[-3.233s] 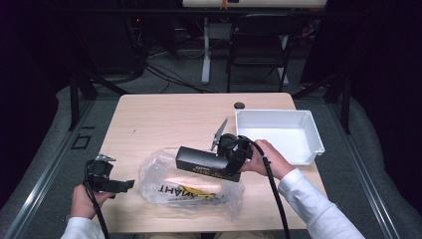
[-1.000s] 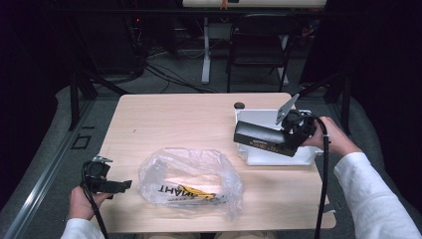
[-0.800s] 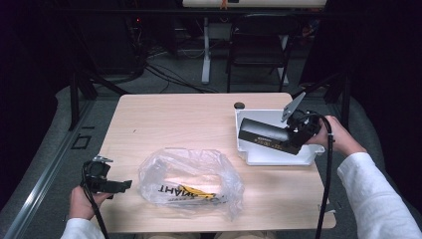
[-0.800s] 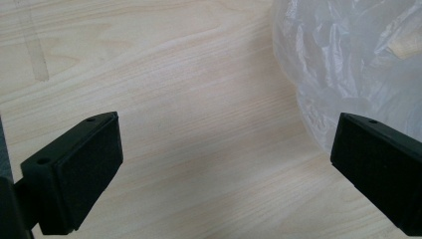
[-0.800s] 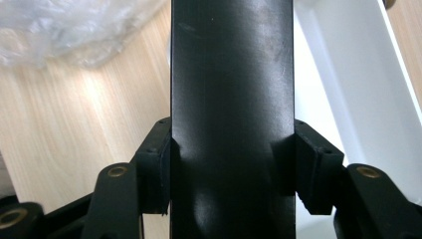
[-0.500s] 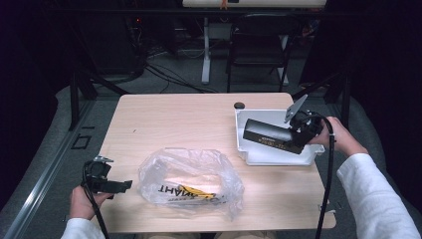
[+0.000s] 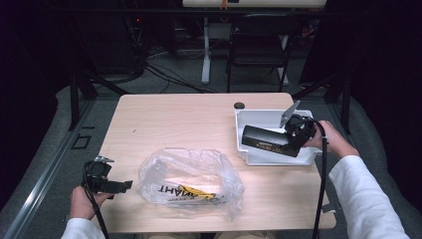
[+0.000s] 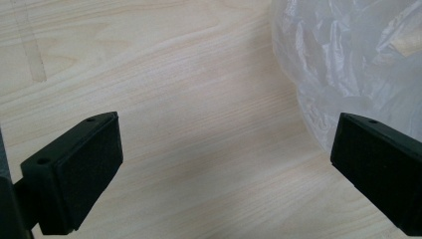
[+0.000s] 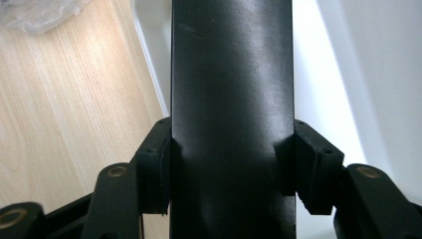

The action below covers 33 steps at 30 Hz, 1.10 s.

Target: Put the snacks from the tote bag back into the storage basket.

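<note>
1. The right gripper [image 7: 278, 142] clamps a black box [image 7: 266, 141] by one end, held over the white tray [image 7: 259, 159]; the long free end could tip or slip out.
2. Let go too high, the box may strike the tray's rim and tumble onto the desk [image 7: 199, 119].
3. The left gripper [image 7: 124, 185] rests wide and empty beside the bag [image 7: 191, 181]; no risk there.
</note>
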Each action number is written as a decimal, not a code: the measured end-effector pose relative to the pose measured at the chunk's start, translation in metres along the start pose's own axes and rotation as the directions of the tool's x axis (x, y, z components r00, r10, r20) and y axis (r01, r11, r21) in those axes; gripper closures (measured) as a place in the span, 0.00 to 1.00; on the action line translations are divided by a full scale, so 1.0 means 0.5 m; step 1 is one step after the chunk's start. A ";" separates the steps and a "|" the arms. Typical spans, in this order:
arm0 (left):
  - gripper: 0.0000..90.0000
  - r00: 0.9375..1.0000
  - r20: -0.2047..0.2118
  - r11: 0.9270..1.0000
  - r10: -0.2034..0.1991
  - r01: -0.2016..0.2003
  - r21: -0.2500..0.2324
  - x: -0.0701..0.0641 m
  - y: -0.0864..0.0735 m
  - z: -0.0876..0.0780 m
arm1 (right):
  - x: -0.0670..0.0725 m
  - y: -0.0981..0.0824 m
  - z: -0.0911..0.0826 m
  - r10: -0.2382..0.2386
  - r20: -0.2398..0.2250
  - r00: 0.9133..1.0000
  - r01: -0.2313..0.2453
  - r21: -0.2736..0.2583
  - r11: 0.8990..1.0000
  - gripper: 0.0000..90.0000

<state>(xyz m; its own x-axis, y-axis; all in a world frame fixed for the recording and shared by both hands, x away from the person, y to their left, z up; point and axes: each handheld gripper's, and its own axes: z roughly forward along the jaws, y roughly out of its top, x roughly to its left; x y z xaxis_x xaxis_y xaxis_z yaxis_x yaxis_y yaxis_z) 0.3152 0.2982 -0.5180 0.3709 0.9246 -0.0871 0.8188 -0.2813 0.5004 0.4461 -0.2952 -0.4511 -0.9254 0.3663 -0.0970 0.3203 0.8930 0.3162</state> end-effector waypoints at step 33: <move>0.00 1.000 0.009 1.000 0.003 -0.003 0.010 -0.001 -0.003 0.003 | -0.019 -0.014 0.098 -0.001 -0.048 0.999 0.003 0.046 0.999 0.47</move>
<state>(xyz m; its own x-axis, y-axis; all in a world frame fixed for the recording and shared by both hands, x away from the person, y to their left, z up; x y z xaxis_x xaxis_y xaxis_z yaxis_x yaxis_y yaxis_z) 0.3146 0.2980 -0.5200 0.3773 0.9213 -0.0938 0.8220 -0.2865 0.4921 0.4625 -0.2922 -0.4989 -0.9344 0.3525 -0.0516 0.3264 0.9052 0.2722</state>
